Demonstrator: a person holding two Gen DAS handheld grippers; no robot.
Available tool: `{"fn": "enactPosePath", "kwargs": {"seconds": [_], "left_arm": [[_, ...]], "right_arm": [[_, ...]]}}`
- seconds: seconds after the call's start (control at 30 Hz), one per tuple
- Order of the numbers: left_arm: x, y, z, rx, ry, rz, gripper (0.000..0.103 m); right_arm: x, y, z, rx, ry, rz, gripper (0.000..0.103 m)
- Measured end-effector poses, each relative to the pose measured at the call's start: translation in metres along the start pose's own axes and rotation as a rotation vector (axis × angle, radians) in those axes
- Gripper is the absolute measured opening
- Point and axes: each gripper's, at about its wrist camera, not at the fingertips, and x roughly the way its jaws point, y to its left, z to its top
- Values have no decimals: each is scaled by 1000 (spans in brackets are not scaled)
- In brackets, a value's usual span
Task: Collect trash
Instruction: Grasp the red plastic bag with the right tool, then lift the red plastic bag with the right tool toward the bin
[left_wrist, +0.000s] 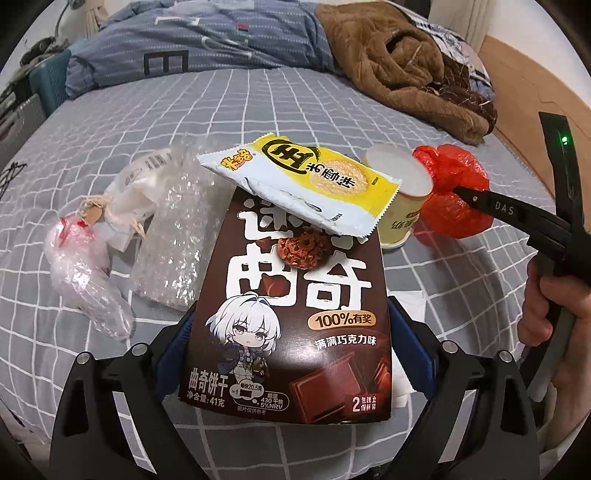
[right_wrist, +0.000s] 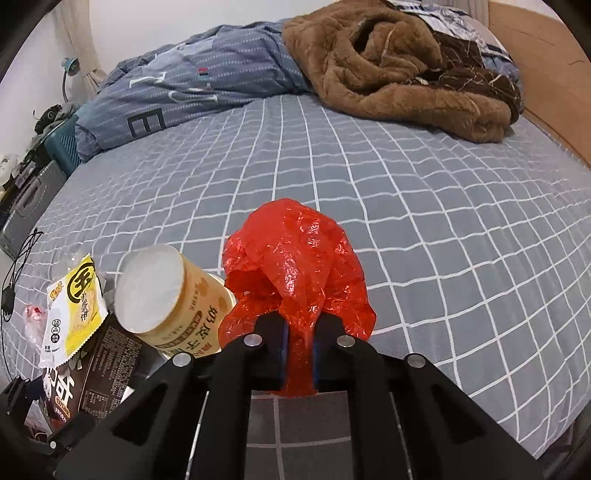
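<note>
My left gripper (left_wrist: 291, 325) is shut on a brown cookie box (left_wrist: 291, 314) and holds it over the bed. A yellow and white snack wrapper (left_wrist: 306, 184) sticks out of the box's top. My right gripper (right_wrist: 300, 334) is shut on a crumpled red plastic bag (right_wrist: 295, 266), seen in the left wrist view (left_wrist: 454, 192) at the right. A cream paper cup (right_wrist: 173, 295) lies tilted between box and bag, also in the left wrist view (left_wrist: 402, 192). The box (right_wrist: 92, 384) and wrapper (right_wrist: 74, 302) show at the left of the right wrist view.
On the grey checked bed sheet (right_wrist: 406, 206), left of the box, lie bubble wrap (left_wrist: 177, 236), a clear plastic bag (left_wrist: 85, 277) and a white bag (left_wrist: 140, 184). A brown fleece blanket (right_wrist: 399, 66) and a blue quilt (right_wrist: 184, 85) lie at the far side. A wooden bed frame (right_wrist: 546, 74) is at the right.
</note>
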Motion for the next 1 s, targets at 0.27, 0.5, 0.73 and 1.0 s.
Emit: {"fn": "enactPosePath", "kwargs": {"seconds": [0.27,0.5,0.73,1.0], "left_arm": [[-18,-2,0,11,-18,-7,91],[-29,-2,1,16,-27,-16,91],[-39,-4,3,18,-45,-18,92],[-55,-4,5,2,-73,-26,92]], "right_arm": [[-19,1,2,-8,-39,-1,8],[-34,3,-1,-16,-61,-4,8],[-47,4,-6,-23,-71,2,8],[-62,4,-13,-29,-78,16,8]]}}
